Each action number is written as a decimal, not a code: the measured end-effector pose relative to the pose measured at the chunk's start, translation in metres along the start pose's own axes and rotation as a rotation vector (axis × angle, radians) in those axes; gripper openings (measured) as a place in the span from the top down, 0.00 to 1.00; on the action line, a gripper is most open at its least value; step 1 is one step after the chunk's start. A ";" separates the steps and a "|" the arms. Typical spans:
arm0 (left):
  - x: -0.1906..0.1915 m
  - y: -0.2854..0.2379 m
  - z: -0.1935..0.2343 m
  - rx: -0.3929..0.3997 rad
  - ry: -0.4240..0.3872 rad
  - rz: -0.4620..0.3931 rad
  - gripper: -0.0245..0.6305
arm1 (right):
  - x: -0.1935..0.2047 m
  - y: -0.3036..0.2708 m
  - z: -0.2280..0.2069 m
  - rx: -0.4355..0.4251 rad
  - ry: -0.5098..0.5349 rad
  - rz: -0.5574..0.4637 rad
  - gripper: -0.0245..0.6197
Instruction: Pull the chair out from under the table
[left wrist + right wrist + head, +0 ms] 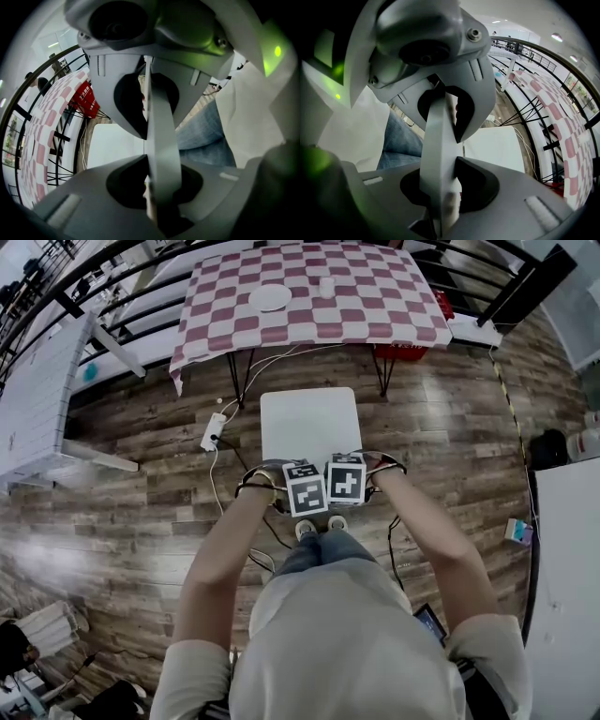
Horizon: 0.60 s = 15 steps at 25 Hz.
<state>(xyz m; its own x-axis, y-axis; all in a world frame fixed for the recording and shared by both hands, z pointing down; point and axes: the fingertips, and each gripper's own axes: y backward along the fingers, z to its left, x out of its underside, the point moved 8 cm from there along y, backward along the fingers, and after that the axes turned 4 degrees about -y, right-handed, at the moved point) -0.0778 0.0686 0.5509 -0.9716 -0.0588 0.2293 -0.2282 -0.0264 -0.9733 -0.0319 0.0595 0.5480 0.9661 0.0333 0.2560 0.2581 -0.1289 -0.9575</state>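
Wood floor (122, 512) runs under it all. The white chair (309, 423) stands just past my two grippers, and its seat looks clear of the table. My left hand-held gripper (149, 143) is clamped on the thin top edge of the chair back. My right hand-held gripper (443, 150) grips that edge right beside it. The table (375, 324) with the checked cloth is farther past them. I think a hard tug could make the thin edge slip out. Pulling from the top could tip the chair at my feet. A leg could snag the white cable (217, 465), left of the left gripper.
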 end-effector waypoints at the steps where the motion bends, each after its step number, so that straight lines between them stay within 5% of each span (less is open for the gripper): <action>1: -0.001 0.000 -0.002 0.002 -0.003 0.000 0.84 | 0.001 0.000 0.002 -0.001 0.001 0.000 0.83; 15: -0.009 -0.001 -0.034 0.007 0.009 -0.001 0.84 | 0.008 -0.002 0.034 -0.005 0.011 0.002 0.83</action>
<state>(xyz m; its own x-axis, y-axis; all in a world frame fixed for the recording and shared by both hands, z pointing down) -0.0706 0.1035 0.5494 -0.9719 -0.0496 0.2302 -0.2287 -0.0331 -0.9729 -0.0249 0.0941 0.5471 0.9665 0.0224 0.2558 0.2564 -0.1344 -0.9572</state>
